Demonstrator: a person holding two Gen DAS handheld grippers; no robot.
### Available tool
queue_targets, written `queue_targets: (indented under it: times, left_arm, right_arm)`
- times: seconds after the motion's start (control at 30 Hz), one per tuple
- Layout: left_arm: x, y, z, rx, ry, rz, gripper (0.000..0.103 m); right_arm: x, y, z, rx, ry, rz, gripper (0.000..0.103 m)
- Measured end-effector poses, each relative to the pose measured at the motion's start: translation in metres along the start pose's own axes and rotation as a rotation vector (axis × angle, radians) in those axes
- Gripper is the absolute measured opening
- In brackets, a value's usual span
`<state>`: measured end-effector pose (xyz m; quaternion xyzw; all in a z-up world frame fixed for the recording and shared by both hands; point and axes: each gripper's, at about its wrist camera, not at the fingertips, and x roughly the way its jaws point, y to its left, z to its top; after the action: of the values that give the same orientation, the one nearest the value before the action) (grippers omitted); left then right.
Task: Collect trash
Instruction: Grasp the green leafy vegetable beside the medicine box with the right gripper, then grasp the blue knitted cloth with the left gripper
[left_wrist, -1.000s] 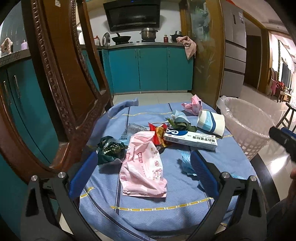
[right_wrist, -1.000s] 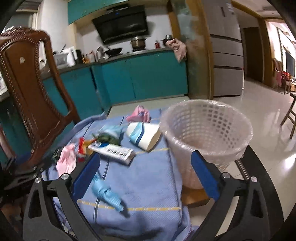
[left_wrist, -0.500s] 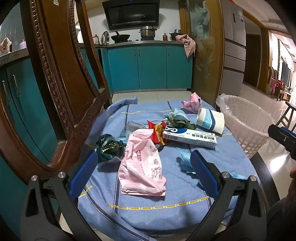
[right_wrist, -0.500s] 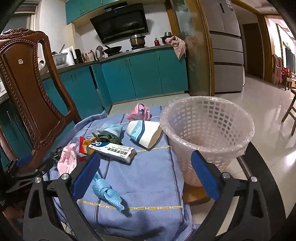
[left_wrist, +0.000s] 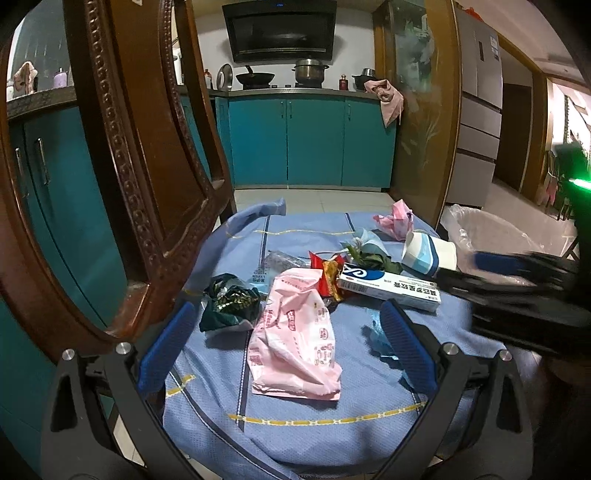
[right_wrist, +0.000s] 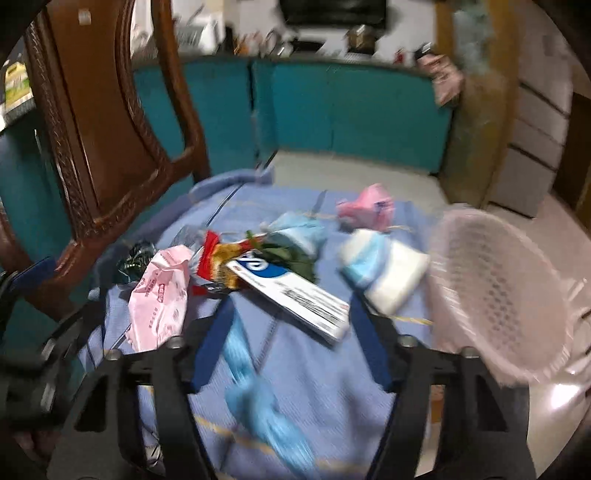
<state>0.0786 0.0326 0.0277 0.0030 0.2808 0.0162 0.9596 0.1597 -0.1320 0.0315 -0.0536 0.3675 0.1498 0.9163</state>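
Note:
Trash lies on a blue cloth (left_wrist: 295, 424): a pink bag (left_wrist: 295, 332), a white-and-blue box (left_wrist: 388, 290), a dark green wrapper (left_wrist: 229, 302), a red-gold wrapper (left_wrist: 327, 273), a paper cup (left_wrist: 428, 251) and a twisted light-blue wrapper (left_wrist: 376, 336). My left gripper (left_wrist: 286, 310) hangs open in front of the pink bag, touching nothing. My right gripper (right_wrist: 291, 306) is blurred and its jaws are closing. The box (right_wrist: 288, 291) and the light-blue wrapper (right_wrist: 258, 398) lie in the gap, with no pad pressing on them.
A white lattice basket (right_wrist: 498, 295) lined with plastic stands at the cloth's right edge. A carved wooden chair back (left_wrist: 129, 166) rises close on the left. Teal kitchen cabinets (left_wrist: 314, 144) and tiled floor lie beyond. A crumpled pink wrapper (left_wrist: 395, 221) sits at the far side.
The right gripper has swung left, away from the basket and over the trash, and its jaws stand narrower. It now shows blurred at the right of the left wrist view. The left gripper stayed put.

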Motion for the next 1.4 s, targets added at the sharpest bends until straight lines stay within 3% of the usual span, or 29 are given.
queue_targets:
  times: [0.1, 0.2, 0.43, 0.57, 0.6, 0.63, 0.8, 1.0, 1.13, 1.3, 1.33, 1.4]
  left_arm:
    - [0.005, 0.003, -0.001, -0.012, 0.016, 0.0, 0.1]
    - [0.006, 0.006, -0.002, -0.024, 0.02, -0.008, 0.1]
    - [0.009, 0.009, 0.0, -0.038, 0.021, -0.025, 0.1]
    - [0.01, 0.01, 0.001, -0.037, 0.024, -0.037, 0.1]
    - [0.01, 0.01, 0.0, -0.036, 0.023, -0.039, 0.1]
    - [0.01, 0.01, 0.0, -0.036, 0.024, -0.044, 0.1]
    - [0.009, 0.001, -0.003, -0.006, 0.033, -0.107, 0.1]
    - [0.014, -0.053, -0.015, 0.146, 0.09, -0.219, 0.1]
    - [0.023, -0.099, -0.031, 0.278, 0.127, -0.227, 0.1]
    - [0.046, -0.124, -0.036, 0.264, 0.174, -0.254, 0.1]
    - [0.055, -0.129, -0.039, 0.265, 0.193, -0.242, 0.098]
    - [0.071, -0.136, -0.043, 0.269, 0.244, -0.243, 0.082]
  right_arm:
    - [0.045, 0.014, 0.019, -0.054, 0.095, -0.013, 0.044]
    - [0.078, 0.02, 0.029, -0.059, 0.161, -0.012, 0.037]
    - [0.114, 0.028, 0.044, -0.048, 0.198, -0.03, 0.033]
    - [0.123, 0.024, 0.049, -0.019, 0.203, -0.043, 0.012]
    - [0.121, 0.023, 0.049, -0.008, 0.196, -0.035, 0.001]
    - [0.116, 0.021, 0.049, 0.003, 0.188, -0.019, 0.0]
    - [0.066, 0.0, 0.048, 0.083, 0.088, 0.072, 0.0]
    - [0.005, -0.031, 0.031, 0.191, -0.033, 0.186, 0.0]
    - [-0.01, -0.052, 0.019, 0.246, -0.055, 0.211, 0.0]
    - [-0.027, -0.08, 0.007, 0.298, -0.073, 0.232, 0.0]
    - [-0.028, -0.085, 0.005, 0.308, -0.071, 0.239, 0.0]
    - [-0.03, -0.092, 0.001, 0.318, -0.069, 0.246, 0.0]
